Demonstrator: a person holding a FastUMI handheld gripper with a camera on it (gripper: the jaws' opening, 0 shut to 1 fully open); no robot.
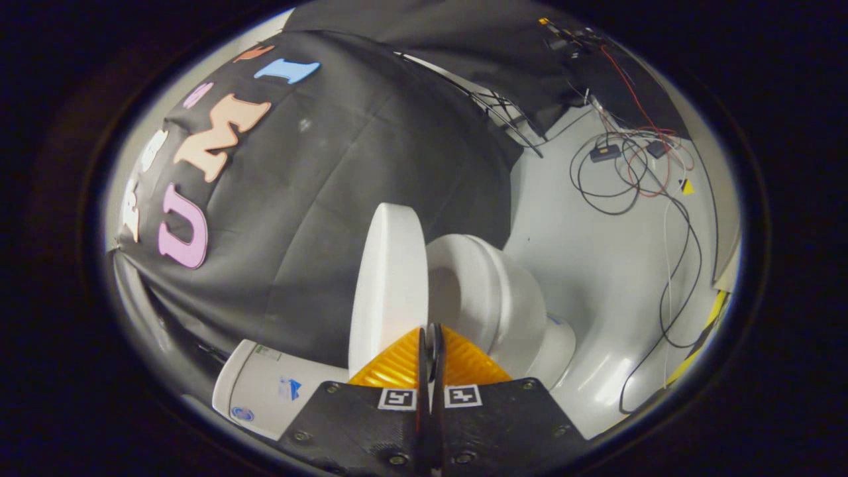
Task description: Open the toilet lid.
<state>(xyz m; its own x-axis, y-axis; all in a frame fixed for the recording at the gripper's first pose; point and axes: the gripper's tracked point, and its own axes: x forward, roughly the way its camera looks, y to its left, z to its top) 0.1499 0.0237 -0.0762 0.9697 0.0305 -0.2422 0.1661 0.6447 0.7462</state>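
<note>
1. Tool (430, 348) nearest: fingers pressed together, no visible gap, gripping nothing I can make out.
2. Toilet lid (387, 285) just ahead of the fingertips, slightly left of them, already standing on edge, long axis running away from the tool.
3. Bowl (493, 291) and open seat just right of lid.
4. Lid's lower edge and hinge hidden behind the fingers; contact probably none, can't confirm.
5. Tank (265, 387) cut off, left of the fingers.

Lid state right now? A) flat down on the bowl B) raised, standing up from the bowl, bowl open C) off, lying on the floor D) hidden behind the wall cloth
B: the toilet lid stands up on edge beside the open bowl, just ahead of the gripper, whose fingers are closed together on nothing.
</note>
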